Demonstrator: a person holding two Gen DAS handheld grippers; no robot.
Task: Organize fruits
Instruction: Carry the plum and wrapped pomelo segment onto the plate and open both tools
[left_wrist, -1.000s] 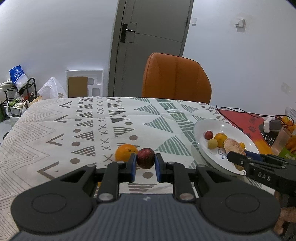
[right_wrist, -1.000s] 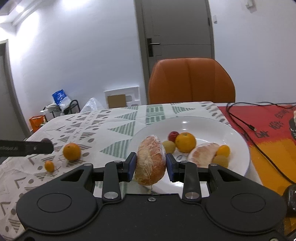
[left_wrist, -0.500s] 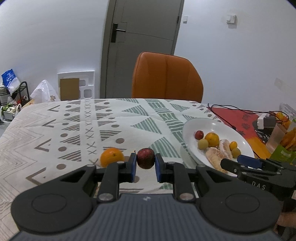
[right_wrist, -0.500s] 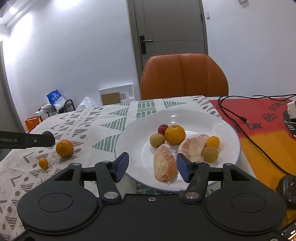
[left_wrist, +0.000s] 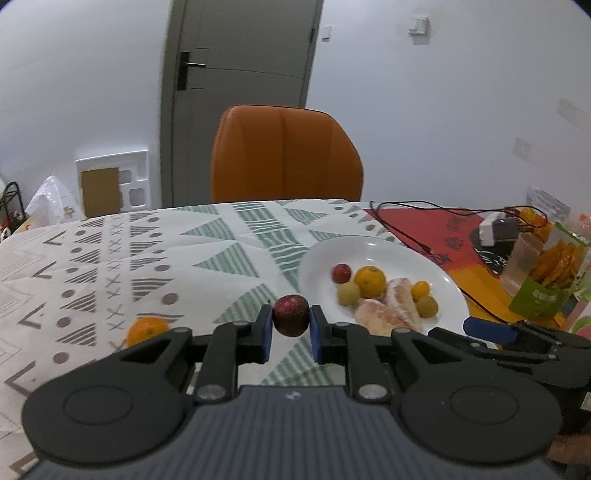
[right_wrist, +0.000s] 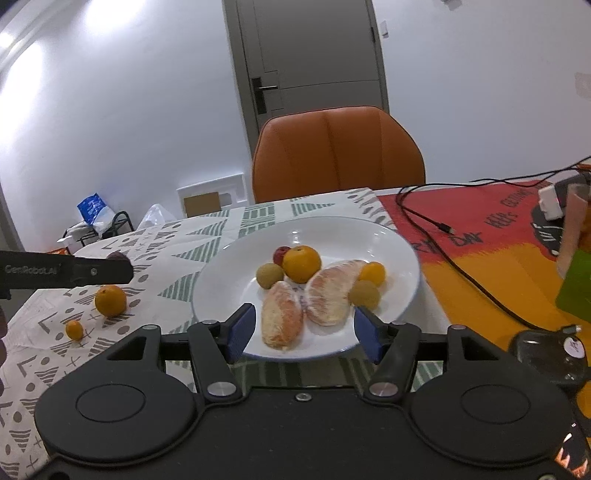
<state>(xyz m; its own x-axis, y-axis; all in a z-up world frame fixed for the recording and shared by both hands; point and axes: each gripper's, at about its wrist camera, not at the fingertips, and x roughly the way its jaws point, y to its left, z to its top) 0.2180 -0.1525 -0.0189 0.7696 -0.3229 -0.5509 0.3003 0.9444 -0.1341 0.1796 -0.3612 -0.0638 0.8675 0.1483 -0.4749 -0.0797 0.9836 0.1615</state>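
My left gripper (left_wrist: 291, 328) is shut on a dark red plum (left_wrist: 290, 314), held above the patterned cloth just left of the white plate (left_wrist: 439, 275). The plate (right_wrist: 402, 254) holds two peeled pomelo segments (right_wrist: 282, 319), an orange (right_wrist: 301, 263), a small red fruit (right_wrist: 280, 254) and several small yellow-green fruits. My right gripper (right_wrist: 302, 334) stands open at the plate's near rim, nothing between its fingers. On the cloth to the left lie an orange (right_wrist: 110, 300) and a small kumquat (right_wrist: 74, 329). The orange (left_wrist: 147, 329) shows partly behind my left fingers.
An orange chair (left_wrist: 286, 155) stands at the table's far side. A black cable (right_wrist: 461, 266) runs over the red-orange mat (right_wrist: 480, 236) right of the plate. Snack packets and a white charger (left_wrist: 496, 229) crowd the far right. A black device (right_wrist: 550, 354) lies near right.
My right gripper let go of the pomelo segment onto the plate, opened and drew back slightly. My left gripper carried the plum rightward, closer to the plate.
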